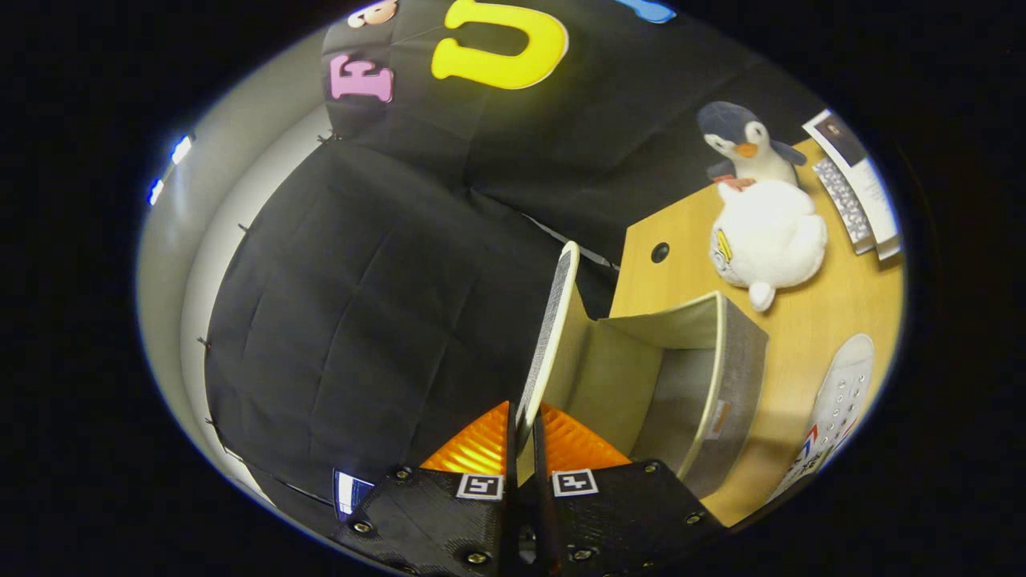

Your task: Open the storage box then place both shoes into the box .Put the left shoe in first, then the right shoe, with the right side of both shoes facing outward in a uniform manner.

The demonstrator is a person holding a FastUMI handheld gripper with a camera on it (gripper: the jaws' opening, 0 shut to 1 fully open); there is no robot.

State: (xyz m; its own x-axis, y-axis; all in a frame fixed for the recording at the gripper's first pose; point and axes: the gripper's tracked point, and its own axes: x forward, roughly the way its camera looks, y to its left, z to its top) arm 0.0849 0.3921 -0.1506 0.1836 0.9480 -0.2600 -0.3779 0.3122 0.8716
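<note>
My fingers (525, 437) clamp the lid (551, 320), box (705, 377) open. Risk: thin edge slips, lid drops shut before the shoe (838, 409) goes in.

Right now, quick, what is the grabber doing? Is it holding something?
Gripper: shut on the storage box lid, both fingers pinching its edge, lid lifted up.

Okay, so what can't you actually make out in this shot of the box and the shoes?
- Storage box floor: hidden by its own walls in the gripper view, so its contents are unknown.
- Lid: its lower end disappears between the fingers of the gripper, which is shut on it.
- White shoe: cut off by the view's edge; left or right unclear.
- Second shoe: not identifiable.
</note>
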